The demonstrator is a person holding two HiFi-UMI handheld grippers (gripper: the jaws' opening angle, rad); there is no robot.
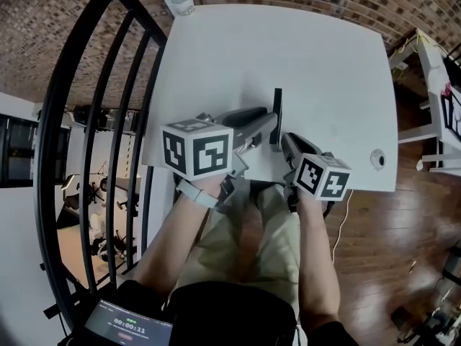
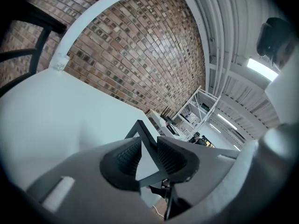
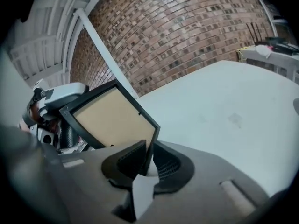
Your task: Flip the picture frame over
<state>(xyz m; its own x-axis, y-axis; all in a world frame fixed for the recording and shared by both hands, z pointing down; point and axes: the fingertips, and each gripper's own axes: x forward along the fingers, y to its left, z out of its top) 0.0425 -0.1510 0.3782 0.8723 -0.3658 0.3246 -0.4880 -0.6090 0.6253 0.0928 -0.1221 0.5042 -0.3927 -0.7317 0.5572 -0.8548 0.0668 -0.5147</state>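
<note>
To the left of the left hand-held gripper [image 1: 268,125], beyond the white counter's [image 1: 310,63] side edge, stands a black railing [image 1: 101,121]. This hand-held gripper reaches in from the left over the near part of the counter. In the left gripper view its jaws stand wide apart, with one dark corner of the frame [image 2: 144,133] poking up between them. The pads sit on either side of that corner and do not visibly squeeze it. Just at its fingertips in the head view, the frame [image 1: 277,117] stands upright on edge, seen as a thin dark strip between the two hand-held grippers. The right hand-held gripper [image 1: 290,141] comes at the frame from the near side, just right of the left one. In the right gripper view its jaws are set narrow and clamped on the frame's lower corner. The frame's tan back [image 3: 114,118] faces this hand-held gripper, and the left hand-held gripper [image 3: 60,101] shows behind the frame's far edge. Well to the right of the right hand-held gripper, a small round disc [image 1: 377,158] lies near the counter's near corner, and past it is a wooden floor [image 1: 382,236]. A brick wall [image 3: 187,36] rises behind the counter.
</note>
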